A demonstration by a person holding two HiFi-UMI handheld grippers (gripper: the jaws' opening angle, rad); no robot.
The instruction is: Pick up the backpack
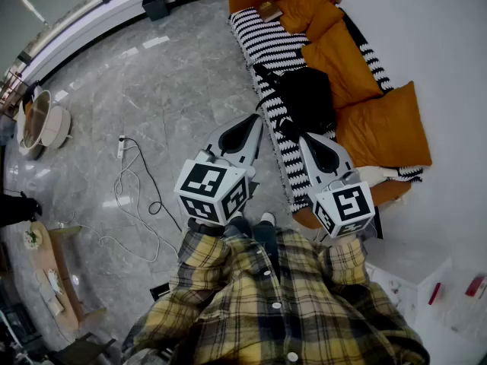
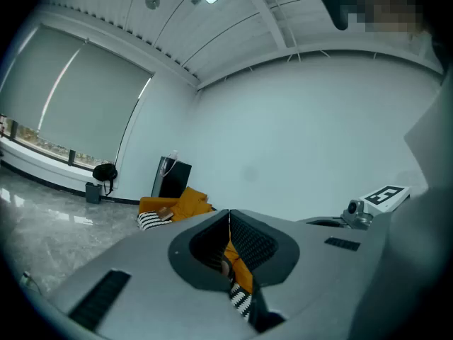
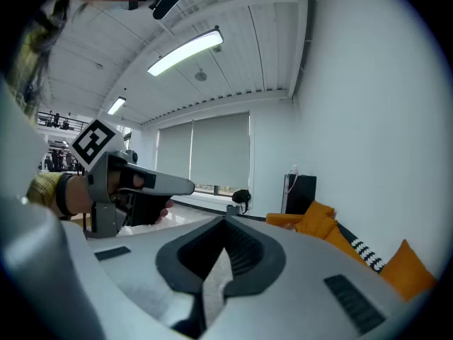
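Nearest to you is your own plaid shirt [image 1: 274, 303]. Just beyond it are the two marker cubes, and your feet stand at the front of the sofa [image 1: 306, 217].

The left tool [image 1: 254, 120] has its jaws pressed together with nothing between them. Its tip hangs over the floor [image 1: 175, 74], just beside the sofa's front edge. The right tool [image 1: 305, 138] is also closed tight and empty, and its tip is over the near edge of the sofa seat.

The backpack [image 1: 308, 97] is black and lies on the sofa seat on top of a black-and-white striped throw [image 1: 266, 44]. It leans against the orange cushions [image 1: 380, 128] along the sofa's back. Both tool tips are near the backpack but clear of it, and its dark straps trail toward the sofa's front edge between it and the tips.

A small brown object [image 1: 268, 10] sits at the far end of the sofa. On the floor in front of the sofa, well apart from it, a white cable [image 1: 137, 192] lies in loose loops. A white cabinet [image 1: 411, 268] stands just past the sofa's near end, on your right.
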